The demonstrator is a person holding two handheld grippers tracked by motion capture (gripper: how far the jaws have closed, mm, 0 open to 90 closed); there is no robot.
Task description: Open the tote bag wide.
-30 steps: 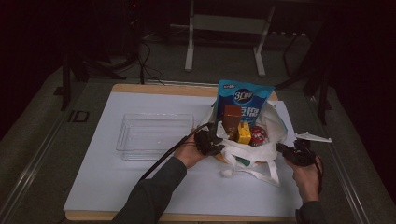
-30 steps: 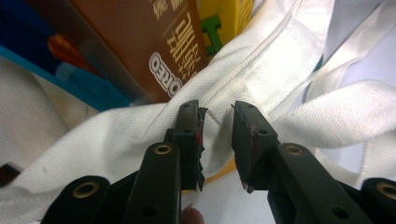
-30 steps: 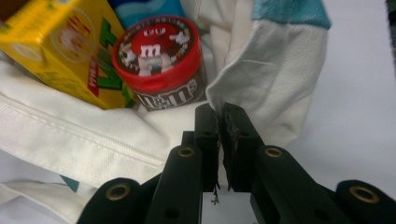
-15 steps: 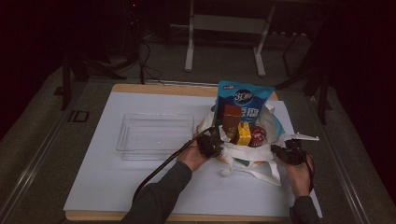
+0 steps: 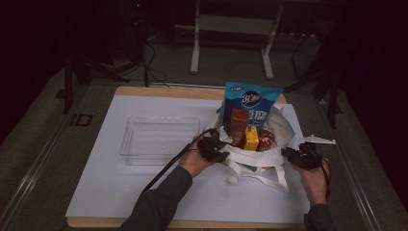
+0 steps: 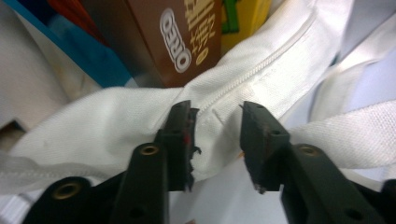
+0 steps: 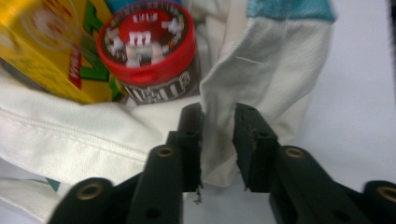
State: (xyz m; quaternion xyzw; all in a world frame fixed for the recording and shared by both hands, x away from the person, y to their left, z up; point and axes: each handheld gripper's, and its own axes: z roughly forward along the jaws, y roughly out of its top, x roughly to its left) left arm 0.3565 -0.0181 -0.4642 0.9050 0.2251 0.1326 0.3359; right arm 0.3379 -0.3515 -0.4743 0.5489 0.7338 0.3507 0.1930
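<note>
Both grippers' jaws have just opened, released astride the white bag's [image 5: 255,159] rim, hands low at its sides.

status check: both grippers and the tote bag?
Left gripper jaws just opened, bag rim between, pads off. Right gripper just opened too, straddling a fold of the white tote bag. Snacks inside; nothing blocking.

brown box [image 6: 187,42]: "OREO" in white letters, with gold characters too blurred to read
red lid of the round tub [image 7: 145,42]: white "m" letters
dark wall of that tub: "m&m" in part
blue bag [image 5: 250,103]: "3" with unreadable characters
</note>
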